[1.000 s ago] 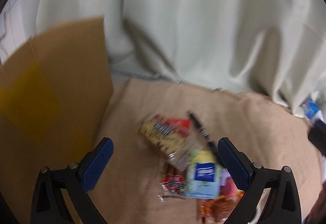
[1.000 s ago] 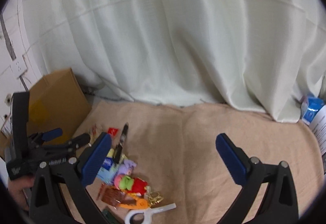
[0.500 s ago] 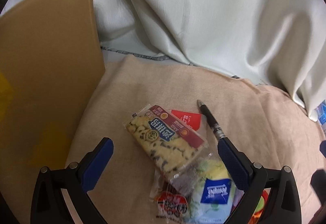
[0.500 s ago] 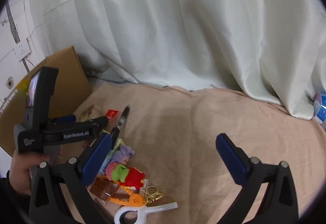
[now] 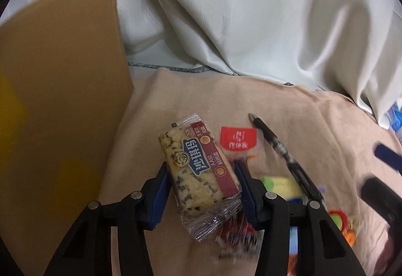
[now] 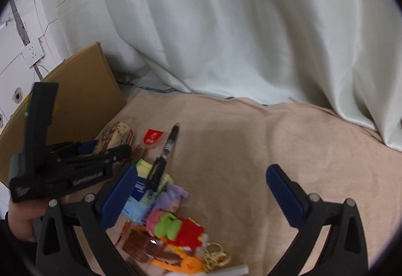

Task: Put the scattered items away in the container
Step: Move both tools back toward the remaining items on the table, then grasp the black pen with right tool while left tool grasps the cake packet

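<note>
My left gripper (image 5: 202, 184) is shut on a wrapped snack bar (image 5: 198, 168) with a dark red label, both blue pads pressed against its sides. The cardboard box (image 5: 55, 105) stands just to the left of it. Beside the bar lie a small red packet (image 5: 238, 138) and a black pen (image 5: 281, 150). In the right wrist view the left gripper (image 6: 100, 150) shows at the left with the snack bar (image 6: 116, 135) in it, held by a hand (image 6: 22, 220). My right gripper (image 6: 201, 198) is open above the beige cloth, with the pile of items under its left finger.
The pile holds a tissue pack (image 6: 137, 200), a purple figure (image 6: 173, 196), a red and green plush (image 6: 178, 227), a brown packet (image 6: 143, 245), an orange figure (image 6: 186, 263) and a gold keyring (image 6: 216, 253). A white curtain (image 6: 226, 24) hangs behind. The beige cloth (image 6: 251, 150) spreads rightward.
My left gripper moved down and forward onto the snack bar and shut on it. The right gripper tilted down and came closer to the pile, staying open.
</note>
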